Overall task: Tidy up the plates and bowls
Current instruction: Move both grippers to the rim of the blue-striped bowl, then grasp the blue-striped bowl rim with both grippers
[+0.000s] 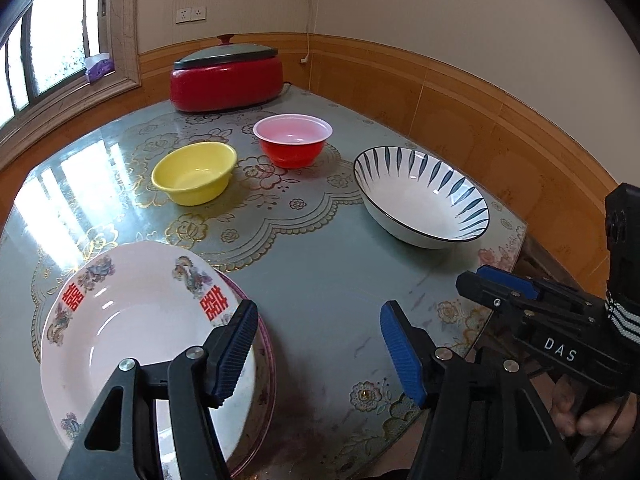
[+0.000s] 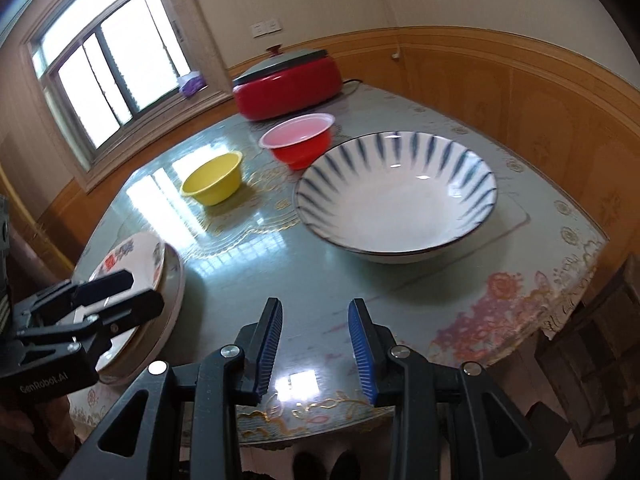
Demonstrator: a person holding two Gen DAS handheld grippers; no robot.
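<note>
- My left gripper (image 1: 318,354) had its jaws well apart with nothing between them; they hung over bare table (image 1: 320,248), just right of the plates.
- My right gripper (image 2: 316,350) had its jaws narrower but still parted, also empty, above the near edge of the table.
- In the left view, the right gripper showed at the right edge, pointing in over the table corner, with fingers of the hand (image 1: 592,420) wrapped under its grip.
- In the right view, the left gripper (image 2: 120,292) reached in from the left, its tips over the plates.
- The white plate (image 1: 132,340), with red characters and floral marks on its rim, sat on top of a pink-rimmed plate (image 1: 266,360) at the near left of the table; only the lower one's edge showed.
- The striped bowl (image 1: 422,196), white with dark blue strokes inside, stood upright at the right side of the table, apart from both grippers.
- The yellow bowl (image 1: 195,178) and the red bowl (image 1: 293,140) stood near each other farther back, toward the middle, not touching.
- A red cooker (image 1: 226,80) with a grey lid sat at the far edge, by the wall.
- A window (image 2: 108,64) lay to the left beyond the table.
</note>
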